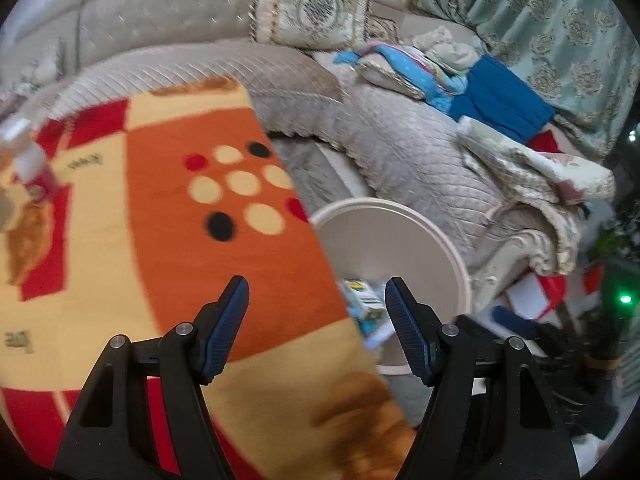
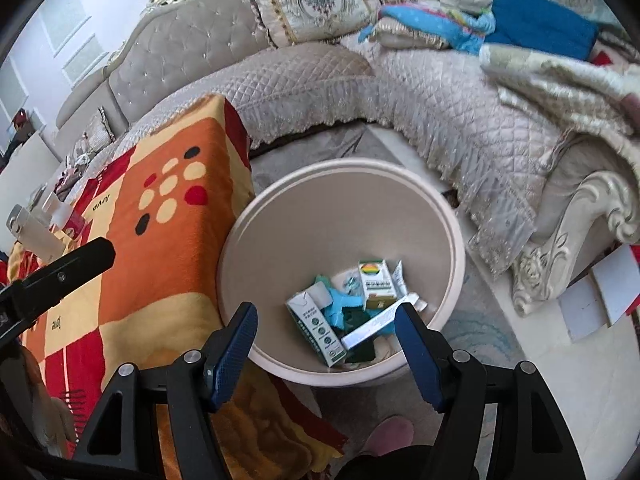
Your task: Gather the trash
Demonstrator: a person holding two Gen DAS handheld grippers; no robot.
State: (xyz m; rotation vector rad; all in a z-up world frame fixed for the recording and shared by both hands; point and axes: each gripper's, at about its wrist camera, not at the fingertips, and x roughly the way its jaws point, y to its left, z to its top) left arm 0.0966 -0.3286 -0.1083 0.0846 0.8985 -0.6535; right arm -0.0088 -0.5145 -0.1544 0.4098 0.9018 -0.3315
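Right gripper [image 2: 326, 314]: jaws wide, nothing held, hovering over the near rim of the bin [image 2: 452, 224], lower centre of the right view. Left gripper [image 1: 317, 296]: also wide and empty, over the blanket [image 1: 168, 248] edge, bin [image 1: 452, 256] just right of it in the left view.

Bin already holds trash [image 2: 352, 308]: cartons, a tube, blue scraps, all at the bottom.

Likely step: go for the next piece. Candidates sit at the far left edge of both views on the blanket, white items [image 2: 38, 232], too blurred to identify.

Advice:
- Approach with jaws kept wide and close only once the item sits squarely between the pads.
- The blanket is soft, so don't press down or you'll pinch fabric.
- Release well inside the rim, not over its edge.

Sofa [image 2: 320, 80] behind holds only cushions and cloth, no obvious trash.
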